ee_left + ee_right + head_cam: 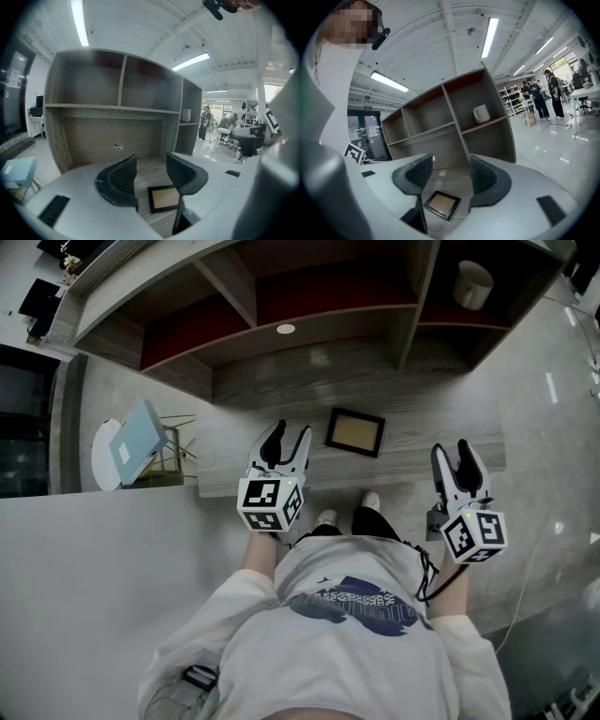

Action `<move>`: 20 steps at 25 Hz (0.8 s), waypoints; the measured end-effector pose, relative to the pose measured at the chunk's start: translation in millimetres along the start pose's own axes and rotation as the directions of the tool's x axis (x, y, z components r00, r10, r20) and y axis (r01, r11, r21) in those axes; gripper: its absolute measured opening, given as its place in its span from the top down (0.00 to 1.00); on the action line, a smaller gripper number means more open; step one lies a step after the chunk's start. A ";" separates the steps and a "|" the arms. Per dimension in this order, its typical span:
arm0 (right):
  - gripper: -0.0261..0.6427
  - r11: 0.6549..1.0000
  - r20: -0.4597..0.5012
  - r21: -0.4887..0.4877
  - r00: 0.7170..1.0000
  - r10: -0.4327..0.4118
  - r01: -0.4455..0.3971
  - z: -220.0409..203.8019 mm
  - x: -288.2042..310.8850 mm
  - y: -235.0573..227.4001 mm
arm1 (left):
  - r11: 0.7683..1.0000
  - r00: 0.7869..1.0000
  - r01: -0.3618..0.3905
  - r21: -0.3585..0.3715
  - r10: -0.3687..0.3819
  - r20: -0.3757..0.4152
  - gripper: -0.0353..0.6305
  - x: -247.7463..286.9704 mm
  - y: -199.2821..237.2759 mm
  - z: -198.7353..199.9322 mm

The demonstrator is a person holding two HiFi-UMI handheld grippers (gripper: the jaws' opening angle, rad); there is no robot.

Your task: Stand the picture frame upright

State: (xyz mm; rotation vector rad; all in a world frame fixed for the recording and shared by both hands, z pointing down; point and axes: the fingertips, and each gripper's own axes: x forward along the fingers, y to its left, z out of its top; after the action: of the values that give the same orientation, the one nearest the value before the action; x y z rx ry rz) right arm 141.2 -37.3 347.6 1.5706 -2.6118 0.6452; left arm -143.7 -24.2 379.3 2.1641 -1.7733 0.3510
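1. Head view: bright, even indoor light. Pale glare streaks lie on the floor [539, 427] at right, and the shelf [319, 343] bays at top sit in shadow.
2. Left gripper view: a tube [79, 22] at upper left burns out white. The edges bow and fade into a dark round vignette.
3. Right gripper view: a lamp [490, 36] glares at top. The near foreground is soft, and straight lines curve.

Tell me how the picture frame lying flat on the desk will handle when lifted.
The picture frame looks rigid, a thin dark border round a flat panel, so it should lift as one piece. Lying flush on the wooden desk, its low edge may slide rather than catch. Upright, it looks thin enough to tip.
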 end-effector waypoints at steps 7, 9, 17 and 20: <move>0.60 0.998 -0.052 0.031 0.997 0.053 -0.052 -10.9 8.9 -26.6 | 0.999 0.994 -0.052 0.010 0.053 -0.099 0.65 14.0 -6.9 -24.4; 0.60 0.998 -0.066 0.035 0.996 0.060 -0.058 -14.0 11.6 -30.8 | 0.999 0.989 -0.048 0.015 0.049 -0.141 0.65 22.1 -9.9 -34.8; 0.60 0.998 -0.110 0.055 0.993 0.043 -0.037 -29.7 20.0 -33.3 | 0.998 0.941 0.013 0.057 0.007 -0.337 0.65 59.2 -14.8 -91.6; 0.60 0.998 -0.113 0.053 0.993 0.031 -0.025 -31.8 25.1 -28.0 | 0.998 0.919 0.047 0.051 -0.023 -0.394 0.65 72.3 -10.4 -108.9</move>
State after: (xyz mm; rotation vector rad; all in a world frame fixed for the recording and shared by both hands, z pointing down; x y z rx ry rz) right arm 146.7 -58.3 391.8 1.4655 -2.5585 0.7853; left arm -117.7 -44.4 506.2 1.9839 -1.5116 0.7800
